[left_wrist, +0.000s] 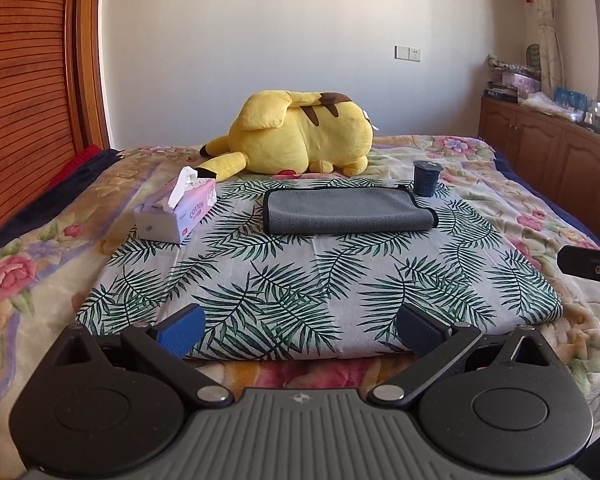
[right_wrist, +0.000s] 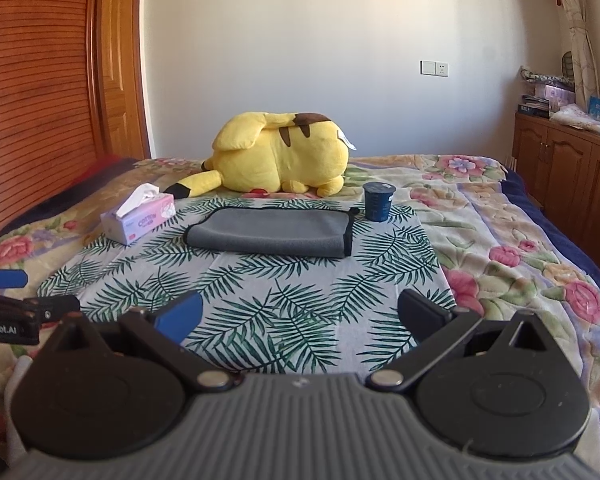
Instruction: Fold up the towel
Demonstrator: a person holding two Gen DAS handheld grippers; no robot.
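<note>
Your grey microfibre towel with black edging (left_wrist: pixel 346 210) lies folded flat on the far half of the palm-leaf print cloth (left_wrist: pixel 300 280); a dark blue cup (left_wrist: pixel 426 177) stands just off its right far corner; a pink and white tissue box (left_wrist: pixel 178 210) sits to its left, apart from it; a yellow plush toy (left_wrist: pixel 300 136) lies behind on the floral bedspread (right_wrist: pixel 520 248). Your left gripper (left_wrist: pixel 300 330) and right gripper (right_wrist: pixel 300 316) both hover near the cloth's near edge, fingers spread wide, gripping nothing.
</note>
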